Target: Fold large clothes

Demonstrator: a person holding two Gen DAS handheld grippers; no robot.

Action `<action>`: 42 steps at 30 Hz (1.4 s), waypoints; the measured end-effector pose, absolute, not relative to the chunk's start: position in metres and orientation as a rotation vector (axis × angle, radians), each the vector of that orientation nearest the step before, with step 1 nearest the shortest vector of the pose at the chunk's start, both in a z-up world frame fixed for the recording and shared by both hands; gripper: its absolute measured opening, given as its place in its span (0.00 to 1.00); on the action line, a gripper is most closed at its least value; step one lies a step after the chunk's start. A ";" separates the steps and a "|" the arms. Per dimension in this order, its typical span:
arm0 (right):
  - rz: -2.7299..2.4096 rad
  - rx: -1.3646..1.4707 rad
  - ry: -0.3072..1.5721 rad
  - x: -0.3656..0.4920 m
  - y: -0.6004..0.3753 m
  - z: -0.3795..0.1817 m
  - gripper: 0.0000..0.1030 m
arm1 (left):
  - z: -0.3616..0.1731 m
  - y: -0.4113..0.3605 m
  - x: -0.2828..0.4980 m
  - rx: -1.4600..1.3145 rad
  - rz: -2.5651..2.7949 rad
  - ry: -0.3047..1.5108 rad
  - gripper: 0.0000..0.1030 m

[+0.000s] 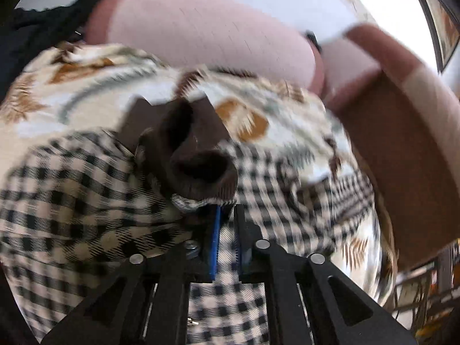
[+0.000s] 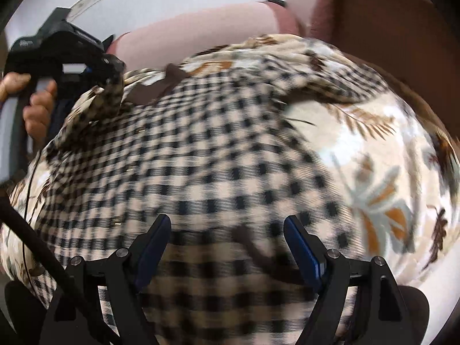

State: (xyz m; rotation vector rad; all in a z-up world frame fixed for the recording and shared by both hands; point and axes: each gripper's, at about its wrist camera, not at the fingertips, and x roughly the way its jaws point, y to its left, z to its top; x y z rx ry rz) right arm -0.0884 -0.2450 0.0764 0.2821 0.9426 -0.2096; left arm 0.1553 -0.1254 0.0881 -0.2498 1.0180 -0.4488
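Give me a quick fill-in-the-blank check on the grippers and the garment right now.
1. The left gripper is closed on the checked garment's ____ ribbed cuff.
2. The right gripper is ____, holding nothing.
3. The black-and-cream checked garment lies on a ____-print bedspread.

Missing: brown; open; leaf

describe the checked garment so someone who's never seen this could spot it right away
Start at the pink sofa at the back; a leaf-print blanket lies spread before it. On that blanket lies the checked garment, its brown cuff pinched in the left gripper. Only it has small black-and-cream squares; the blanket has leaves.
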 end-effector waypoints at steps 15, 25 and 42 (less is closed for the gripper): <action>-0.055 0.370 0.866 0.000 -0.257 0.101 0.82 | 0.092 0.006 0.049 -0.156 -0.251 0.940 0.54; -0.022 0.433 1.033 0.158 -0.228 0.045 0.70 | 0.068 0.090 0.039 -0.259 -0.048 0.933 0.54; -0.110 0.517 1.048 0.117 -0.325 0.037 0.08 | 0.041 0.049 0.123 -0.166 0.009 0.969 0.54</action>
